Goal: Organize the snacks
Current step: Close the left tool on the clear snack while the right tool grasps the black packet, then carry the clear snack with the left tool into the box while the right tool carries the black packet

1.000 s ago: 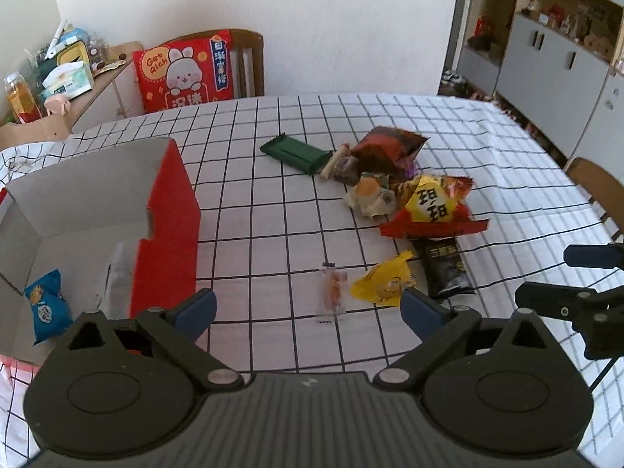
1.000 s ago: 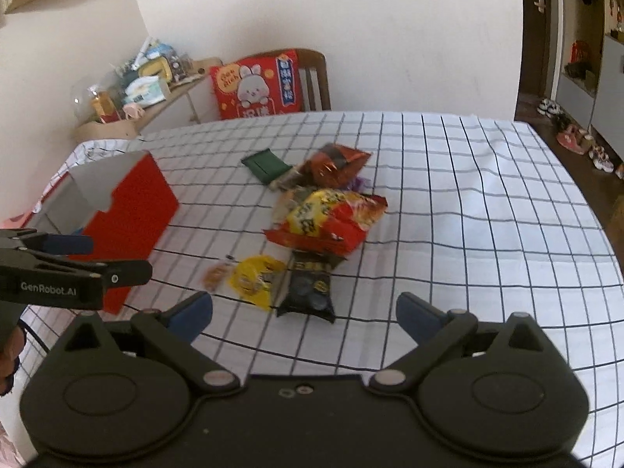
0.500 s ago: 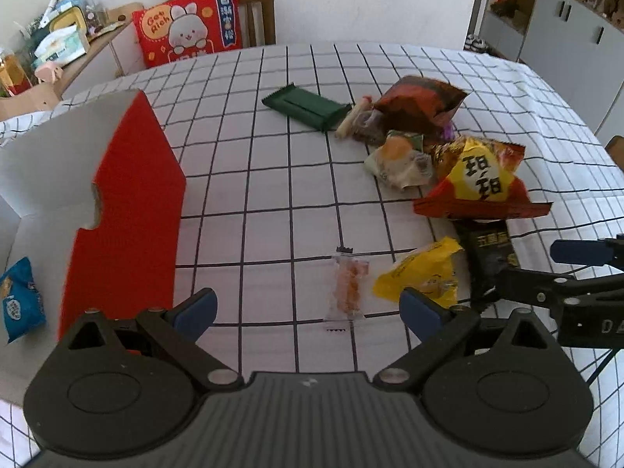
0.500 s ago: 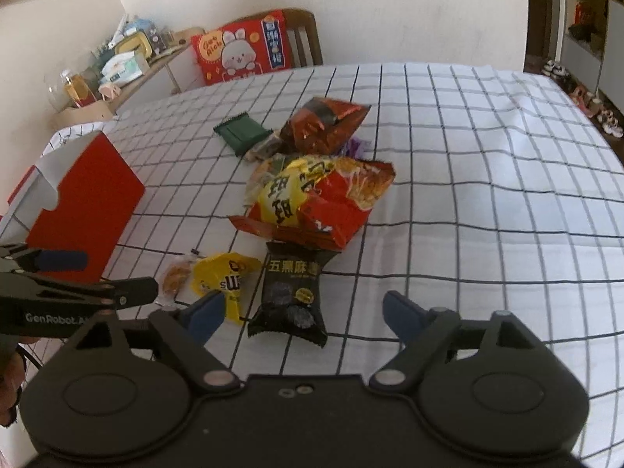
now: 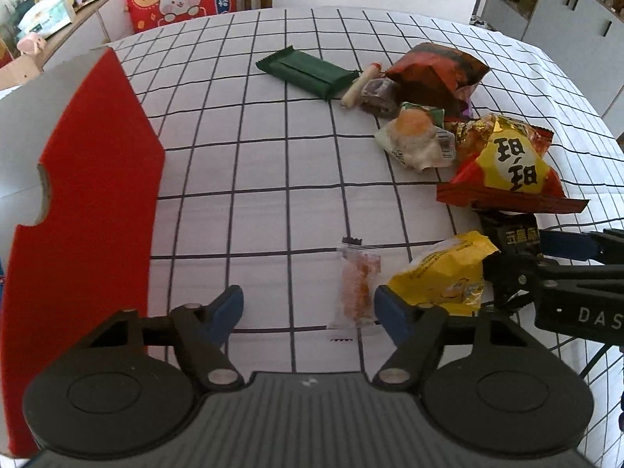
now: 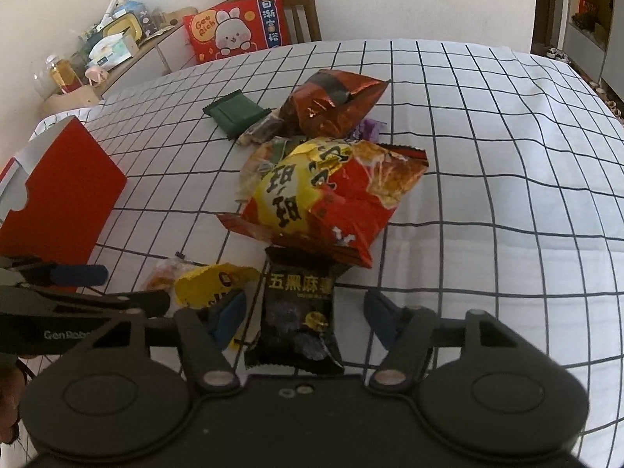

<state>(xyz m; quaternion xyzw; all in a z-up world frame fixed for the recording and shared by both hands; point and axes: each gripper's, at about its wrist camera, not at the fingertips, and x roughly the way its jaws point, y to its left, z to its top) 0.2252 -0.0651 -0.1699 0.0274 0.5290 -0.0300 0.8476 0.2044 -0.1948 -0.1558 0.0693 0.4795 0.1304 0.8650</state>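
Now the right gripper (image 6: 304, 318) sits low over the table (image 6: 487, 179) with its fingers spread, straddling the black packet (image 6: 298, 321). The packet lies flat between the blue pads, neither pad clearly touching it, its long axis running away from the camera along the fingers; its far end is tucked under the red-and-yellow bag (image 6: 331, 195). In the left wrist view the same packet (image 5: 514, 234) shows only as a dark strip beyond the yellow packet (image 5: 444, 269), between the right gripper's fingers.

The left gripper (image 5: 308, 310) is also spread wide and holds nothing. The clear sachet (image 5: 355, 286) lies just inside its right pad, long axis pointing away from the camera, a little tilted. The yellow packet lies just right of that sachet. The red box (image 5: 82, 210) stands at the table's left edge, its flap upright.

Farther toward the far edge lie the green bar (image 5: 306, 71), angled across the grid, the bun packet (image 5: 417, 142) and the dark red bag (image 5: 436, 72).

Compared with half a second ago, both grippers have dropped closer to the cloth: the black packet, then ahead of the right fingers, now lies between them, and the sachet has come up beside the left gripper's right pad. The snacks themselves have not shifted.
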